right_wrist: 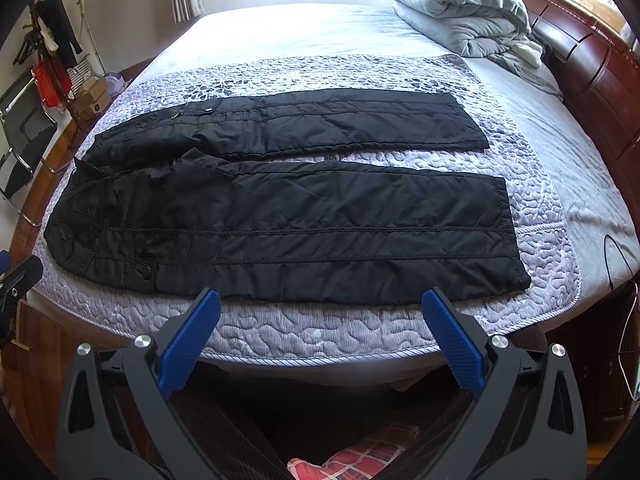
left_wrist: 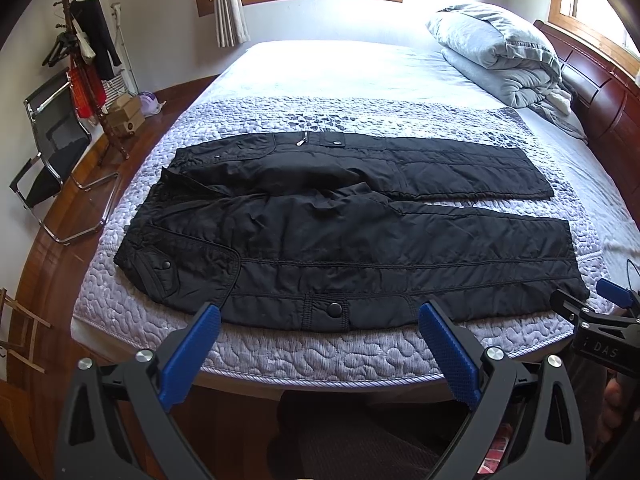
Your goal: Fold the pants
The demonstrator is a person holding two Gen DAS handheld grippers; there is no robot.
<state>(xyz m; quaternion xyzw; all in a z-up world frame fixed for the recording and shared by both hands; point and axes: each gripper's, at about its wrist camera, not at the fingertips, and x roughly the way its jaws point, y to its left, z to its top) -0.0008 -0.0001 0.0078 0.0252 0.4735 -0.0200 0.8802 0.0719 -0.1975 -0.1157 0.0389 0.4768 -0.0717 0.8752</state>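
Observation:
Black quilted pants [left_wrist: 340, 232] lie flat on a lilac quilted pad [left_wrist: 280, 344] on the bed, waist to the left, both legs running right with a gap between them. They also show in the right wrist view [right_wrist: 288, 232]. My left gripper [left_wrist: 320, 312] is open and empty, hovering at the near edge of the bed by the near leg's snap pocket. My right gripper [right_wrist: 320, 300] is open and empty, at the near edge further right, by the near leg's lower half. The right gripper also shows in the left wrist view [left_wrist: 592, 312].
A folded grey duvet [left_wrist: 500, 52] lies at the head of the bed by the dark wooden headboard [left_wrist: 608, 92]. A folding chair [left_wrist: 52, 152], a coat rack [left_wrist: 80, 60] and boxes [left_wrist: 126, 116] stand on the wooden floor to the left. A cable [right_wrist: 612, 256] hangs at the right.

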